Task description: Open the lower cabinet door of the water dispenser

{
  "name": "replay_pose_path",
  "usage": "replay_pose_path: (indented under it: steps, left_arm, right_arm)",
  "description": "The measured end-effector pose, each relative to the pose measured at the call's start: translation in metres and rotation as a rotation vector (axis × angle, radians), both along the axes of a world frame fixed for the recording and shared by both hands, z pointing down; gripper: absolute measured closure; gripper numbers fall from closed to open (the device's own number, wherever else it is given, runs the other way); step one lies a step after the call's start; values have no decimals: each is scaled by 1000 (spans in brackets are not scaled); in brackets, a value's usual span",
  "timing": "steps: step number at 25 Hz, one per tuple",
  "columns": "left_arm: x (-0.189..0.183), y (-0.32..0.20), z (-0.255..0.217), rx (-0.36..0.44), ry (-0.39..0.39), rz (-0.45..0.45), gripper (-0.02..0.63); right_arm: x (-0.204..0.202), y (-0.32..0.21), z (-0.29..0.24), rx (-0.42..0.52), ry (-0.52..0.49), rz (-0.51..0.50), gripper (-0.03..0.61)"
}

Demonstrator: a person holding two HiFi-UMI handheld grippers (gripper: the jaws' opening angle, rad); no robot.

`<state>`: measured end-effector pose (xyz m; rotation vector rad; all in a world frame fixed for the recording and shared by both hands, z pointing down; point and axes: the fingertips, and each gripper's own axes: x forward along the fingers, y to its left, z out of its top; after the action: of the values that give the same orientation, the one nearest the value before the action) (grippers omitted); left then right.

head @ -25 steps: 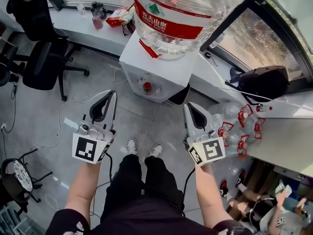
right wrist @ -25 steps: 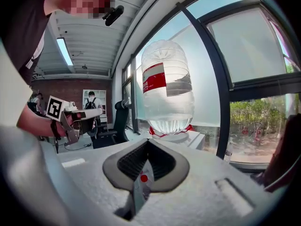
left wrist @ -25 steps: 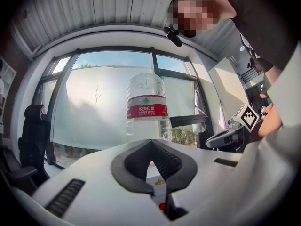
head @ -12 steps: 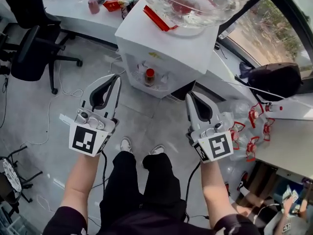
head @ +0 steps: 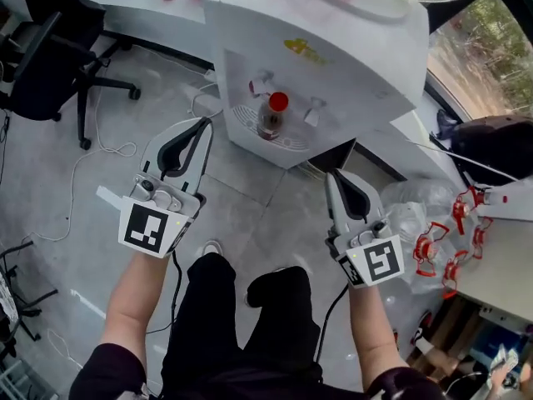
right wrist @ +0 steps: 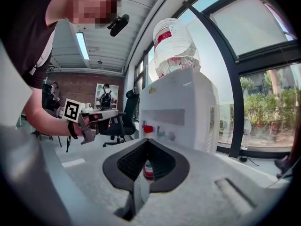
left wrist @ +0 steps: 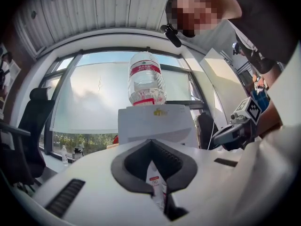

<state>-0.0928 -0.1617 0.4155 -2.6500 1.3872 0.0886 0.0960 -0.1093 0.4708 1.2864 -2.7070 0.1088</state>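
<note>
The white water dispenser (head: 333, 48) stands ahead of me with a large water jug (left wrist: 146, 84) upside down on top. A small red-capped bottle (head: 271, 117) sits in its tap alcove. The lower cabinet door is hidden: the overhanging top covers it in the head view, and each gripper's body covers it in the gripper views. My left gripper (head: 202, 125) is shut and empty, held level in front of the dispenser's left side. My right gripper (head: 331, 176) is shut and empty too, a little short of the dispenser's right front corner. Neither touches the dispenser.
A black office chair (head: 50, 65) stands at the left, with loose cables (head: 100, 152) on the grey floor. Several empty jugs with red handles (head: 433, 244) lie at the right beside a white counter (head: 508, 265). A black bag (head: 491, 140) rests by the window.
Both grippers and my head have sunk lower. The dispenser now fills more of the head view and its tap alcove shows plainly. Both grippers stay shut.
</note>
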Motion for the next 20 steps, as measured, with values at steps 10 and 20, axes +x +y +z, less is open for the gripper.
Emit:
replay_pose_path:
  steps: [10,20]
  left_arm:
    - [3,-10,102,42,40,-6,607]
    - [-14,-20,195,97,17,-43,606]
  right_arm:
    - [5,-33,103,54,4,21,574]
    - [-5,-21,186,91,-33,-66,574]
